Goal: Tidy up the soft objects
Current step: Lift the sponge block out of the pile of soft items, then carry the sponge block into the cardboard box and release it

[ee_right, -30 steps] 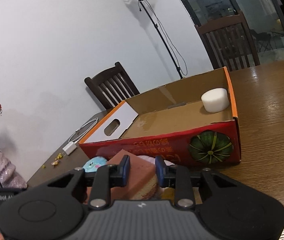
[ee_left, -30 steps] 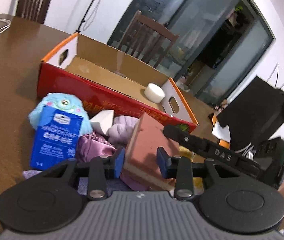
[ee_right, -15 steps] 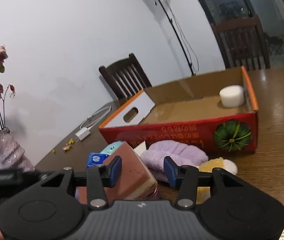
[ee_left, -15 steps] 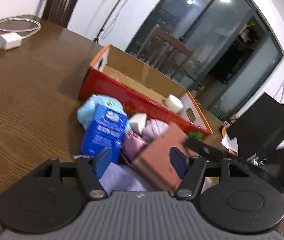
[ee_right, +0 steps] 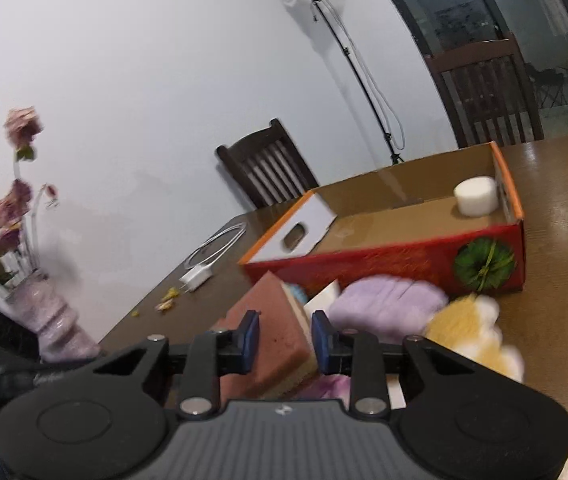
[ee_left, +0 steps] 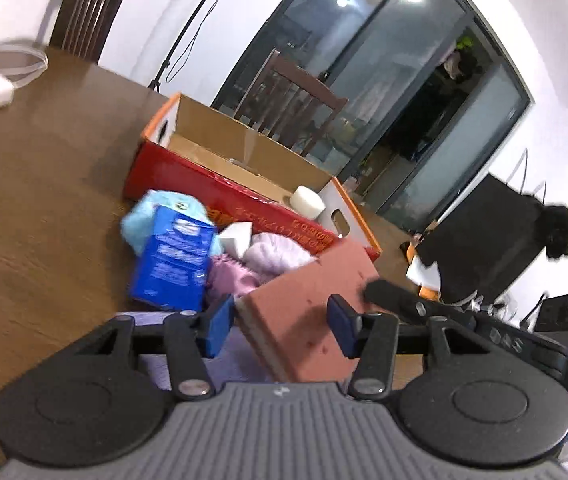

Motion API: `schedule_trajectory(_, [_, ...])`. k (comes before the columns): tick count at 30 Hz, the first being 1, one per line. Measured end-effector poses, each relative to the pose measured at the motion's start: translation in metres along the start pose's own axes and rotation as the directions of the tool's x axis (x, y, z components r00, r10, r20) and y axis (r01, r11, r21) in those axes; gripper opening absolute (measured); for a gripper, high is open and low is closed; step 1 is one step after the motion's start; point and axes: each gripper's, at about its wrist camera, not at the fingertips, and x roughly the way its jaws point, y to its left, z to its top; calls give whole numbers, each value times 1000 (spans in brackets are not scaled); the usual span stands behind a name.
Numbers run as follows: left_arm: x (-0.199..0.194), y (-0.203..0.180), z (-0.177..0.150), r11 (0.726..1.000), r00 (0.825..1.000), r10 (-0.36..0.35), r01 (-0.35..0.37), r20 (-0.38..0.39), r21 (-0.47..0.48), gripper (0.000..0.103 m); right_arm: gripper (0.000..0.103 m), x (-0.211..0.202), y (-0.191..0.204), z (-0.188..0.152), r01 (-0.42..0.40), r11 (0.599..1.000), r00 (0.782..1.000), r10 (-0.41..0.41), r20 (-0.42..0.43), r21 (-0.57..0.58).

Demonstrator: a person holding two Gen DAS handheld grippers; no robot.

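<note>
Over on the left wrist view, pale letters that look like "DAS" sit on the black body of the other gripper (ee_left: 504,338), though blur smears them, and from the right wrist view faint script shows on a dark gripper body (ee_right: 4,364) but won't resolve. The blue packet (ee_left: 174,264) carries white print lines, too smeared to read, and the red box (ee_left: 244,204) has yellow characters along its front wall, unreadable here
</note>
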Motion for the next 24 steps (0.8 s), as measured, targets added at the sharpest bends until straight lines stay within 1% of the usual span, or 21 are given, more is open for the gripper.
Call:
schedule_trajectory(3, [-22, 7, -12, 998, 996, -5, 11, -85, 60, 52, 31, -15, 27, -28, 1, 1000, 999, -2, -49, -20])
schedule_trajectory(6, [-43, 12, -34, 996, 992, -3, 14, -127, 83, 52, 38, -29, 43, -67, -21, 1000, 993, 23, -117, 20])
schedule_trajectory(8, [-49, 16, -48, 996, 987, -21, 35, -161, 81, 52, 48, -36, 50, -90, -29, 999, 985, 36, -171, 43])
schedule_trajectory(10, [-48, 18, -58, 996, 984, -29, 43, -176, 72, 54, 50, -43, 57, -108, -14, 998, 977, 26, -210, 55])
schedule_trajectory(12, [-46, 19, -66, 996, 980, -15, 32, -197, 84, 57, 50, -52, 61, -120, -10, 998, 978, 23, -210, 64])
schedule_trajectory(13, [-46, 19, -69, 995, 978, -13, 33, -208, 91, 61, 50, -56, 61, -122, -5, 997, 979, 21, -202, 78])
schedule_trajectory(15, [-53, 23, -72, 995, 977, -25, 44, -212, 87, 66, 53, -64, 60, -124, 19, 996, 983, -2, -184, 88])
schedule_trajectory(16, [-55, 25, -74, 995, 977, -29, 48, -213, 83, 70, 57, -68, 58, -124, 33, 995, 985, -16, -171, 95])
schedule_trajectory(17, [-57, 27, -75, 996, 977, -28, 46, -212, 77, 71, 61, -71, 56, -125, 46, 993, 987, -28, -157, 109])
schedule_trajectory(20, [-61, 32, -80, 997, 978, -32, 46, -207, 61, 72, 60, -73, 48, -124, 63, 987, 990, -43, -132, 147])
schedule_trajectory(21, [-60, 33, -82, 997, 978, -34, 46, -207, 56, 71, 59, -71, 46, -124, 58, 986, 991, -39, -127, 155])
schedule_trajectory(22, [-58, 33, -85, 997, 977, -37, 49, -211, 53, 66, 59, -67, 43, -124, 54, 986, 991, -34, -129, 157])
schedule_trajectory(23, [-55, 33, -86, 997, 976, -48, 60, -211, 49, 49, 54, -62, 41, -125, 57, 986, 990, -36, -136, 158])
schedule_trajectory(24, [-53, 33, -87, 997, 974, -57, 69, -220, 46, 47, 47, -56, 38, -125, 75, 984, 988, -51, -149, 164])
